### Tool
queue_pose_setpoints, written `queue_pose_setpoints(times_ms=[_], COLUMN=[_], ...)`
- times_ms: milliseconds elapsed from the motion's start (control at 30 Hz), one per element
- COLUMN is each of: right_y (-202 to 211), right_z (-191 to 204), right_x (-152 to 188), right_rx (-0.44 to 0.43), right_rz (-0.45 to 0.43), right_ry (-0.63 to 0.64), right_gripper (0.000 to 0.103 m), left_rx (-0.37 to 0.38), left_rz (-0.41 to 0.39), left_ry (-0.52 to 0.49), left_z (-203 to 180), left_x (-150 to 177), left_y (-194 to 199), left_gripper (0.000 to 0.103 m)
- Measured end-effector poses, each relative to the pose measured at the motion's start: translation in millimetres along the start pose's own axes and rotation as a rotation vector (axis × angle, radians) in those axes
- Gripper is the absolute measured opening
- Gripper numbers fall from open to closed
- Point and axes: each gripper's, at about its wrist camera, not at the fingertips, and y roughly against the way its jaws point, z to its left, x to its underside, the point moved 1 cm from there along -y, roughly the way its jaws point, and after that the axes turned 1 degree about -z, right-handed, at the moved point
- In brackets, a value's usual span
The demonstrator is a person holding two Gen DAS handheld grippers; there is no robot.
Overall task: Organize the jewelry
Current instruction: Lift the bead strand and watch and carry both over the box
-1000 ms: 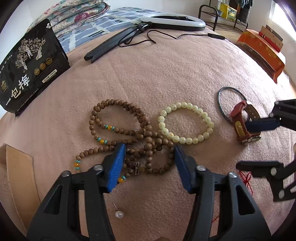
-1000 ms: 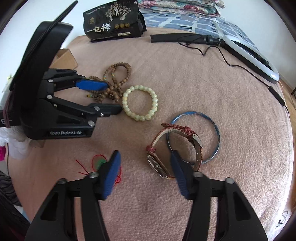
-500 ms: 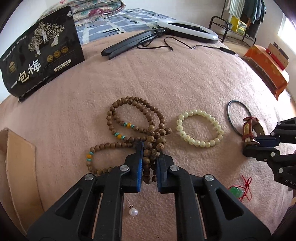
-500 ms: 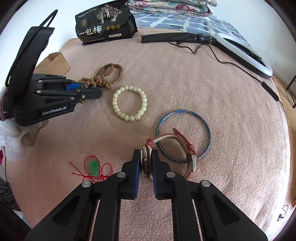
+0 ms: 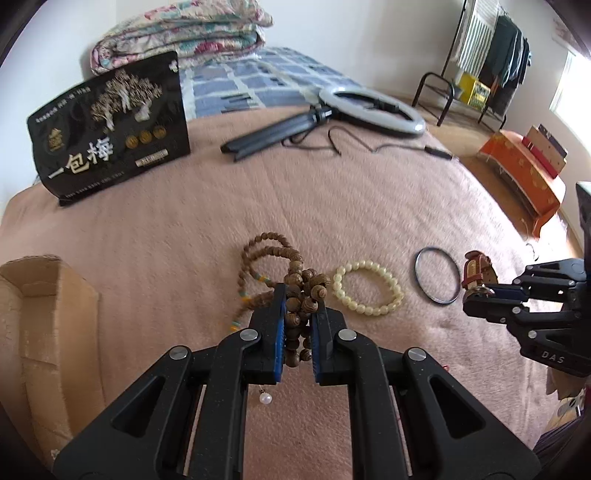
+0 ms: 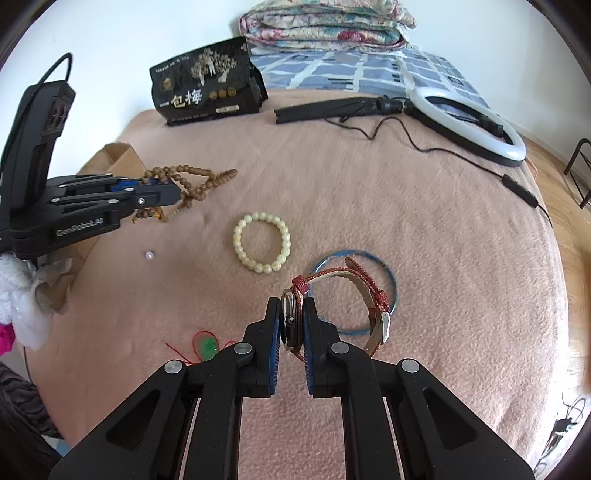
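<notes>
Now both tools are loaded. The left hand-held gripper (image 5: 298, 325) is clamped on a bunch of the wooden bead strand (image 5: 301, 295), its blue pads (image 5: 279, 332) pressed against the beads on either side; part of the strand is raised off the pink blanket (image 5: 332, 192) and the far loops trail forward and left of the tips, down to the blanket. A small pearl earring (image 5: 265, 398) lies on the blanket beneath the left finger. Just right of the tips sits the pale bead bracelet (image 5: 367, 291), flat — apart from the wooden beads. A cardboard box (image 5: 44, 314) stands well to the left.

The right hand-held gripper (image 6: 290, 328) pinches the watch (image 6: 290, 319) by its case, edge-on between the pads; the red strap (image 6: 365, 288) arcs up and right of the tips, buckle hanging at the right. Behind the watch, the thin blue bangle (image 6: 389, 280) lies flat, whether the strap touches it I cannot tell. The green pendant on red cord (image 6: 208, 347) lies just left of the left finger. The pale bracelet is ahead and slightly left.

Far ahead — a black snack bag (image 6: 207, 92), a ring light (image 6: 476, 122) and a folded quilt (image 6: 325, 26).
</notes>
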Motion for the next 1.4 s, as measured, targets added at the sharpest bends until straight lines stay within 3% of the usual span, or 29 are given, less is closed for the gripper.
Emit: queue_pose_setpoints(times_ms=[167,200,800,1167,1400], right_y=[12,16,58,72,79], right_z=[3,4,18,36,60], right_x=[-3,-4,-7,-10,-18], right_rx=[0.006,0.005,0.006,-0.001,-0.037], right_rz=[-0.022,-0.028,-0.101,-0.117,-0.131], right_ry=[-0.003,-0.004,-0.030,-0.018,0.006], right_gripper=[0.009,0.009,0.009,0.009,0.009], left_rx=[0.011,0.015,0.033,0.011,-0.039], left_rz=[-0.039,-0.050,-0.173,-0.304,-0.394], left_ry=[0.025,0.029,0.060,0.043,0.063], left_z=[2,2,6,12,38], left_x=[-8,-10,-24,-61,-75], left_y=[22,29,111,185,239], left_gripper=[0.009,0.005,0.004,0.004,0.004])
